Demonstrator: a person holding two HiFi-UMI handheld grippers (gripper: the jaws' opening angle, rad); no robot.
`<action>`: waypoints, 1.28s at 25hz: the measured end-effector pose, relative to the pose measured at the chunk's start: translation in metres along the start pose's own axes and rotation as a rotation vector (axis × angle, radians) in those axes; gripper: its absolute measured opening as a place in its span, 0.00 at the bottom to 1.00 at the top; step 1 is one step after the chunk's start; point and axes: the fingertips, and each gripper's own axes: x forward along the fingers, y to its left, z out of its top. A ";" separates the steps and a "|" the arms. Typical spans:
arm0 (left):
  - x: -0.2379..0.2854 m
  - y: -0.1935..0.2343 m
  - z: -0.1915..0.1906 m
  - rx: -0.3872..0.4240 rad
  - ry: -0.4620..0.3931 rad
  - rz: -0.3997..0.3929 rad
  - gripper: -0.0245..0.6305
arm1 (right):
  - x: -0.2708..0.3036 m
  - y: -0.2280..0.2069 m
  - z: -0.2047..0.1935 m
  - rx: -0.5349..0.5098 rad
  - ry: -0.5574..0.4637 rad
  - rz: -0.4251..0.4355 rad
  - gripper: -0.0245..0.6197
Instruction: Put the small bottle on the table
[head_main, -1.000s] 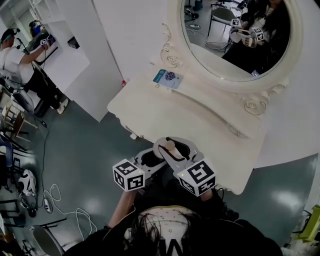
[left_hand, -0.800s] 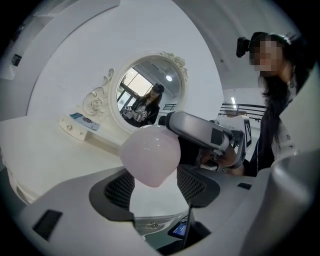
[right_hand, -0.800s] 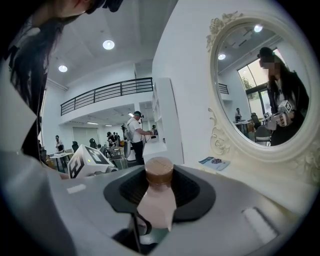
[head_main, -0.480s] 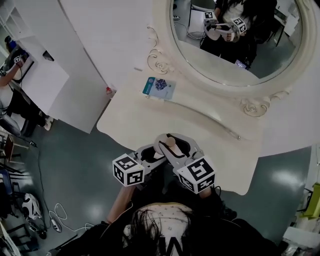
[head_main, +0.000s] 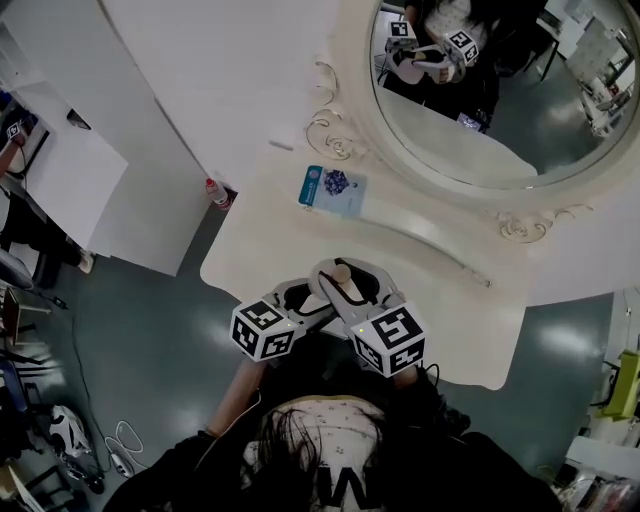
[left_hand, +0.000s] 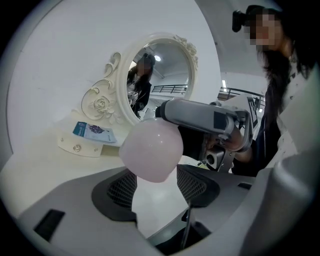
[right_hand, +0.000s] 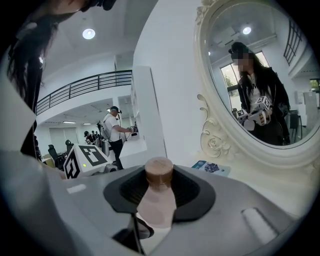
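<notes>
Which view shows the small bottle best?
Right gripper view: the small bottle stands between the jaws, brown cap and pink body clear. Left gripper view shows only its rounded body; head view, just its tiny cap.

Both grippers have pushed in from the dressing table's (head_main: 440, 300) near edge to further over its top: left gripper (head_main: 305, 296), right gripper (head_main: 345, 283), and the small bottle (head_main: 341, 271) carried along with them. The bottle now hangs closer to the blue packet (head_main: 335, 189) by the far edge. In the mirror (head_main: 520, 160), the grippers' reflection has slid to the glass's left side. The bystander at far left has mostly slipped out of the head view.
</notes>
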 end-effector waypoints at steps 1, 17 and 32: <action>-0.001 0.005 0.001 -0.007 -0.004 -0.010 0.42 | 0.006 -0.001 0.001 0.006 0.001 -0.007 0.26; -0.042 0.105 0.003 -0.070 0.007 0.087 0.42 | 0.065 -0.080 -0.033 0.107 0.053 -0.204 0.26; -0.054 0.116 0.010 -0.068 -0.001 0.088 0.42 | 0.127 -0.130 -0.120 0.133 0.217 -0.302 0.26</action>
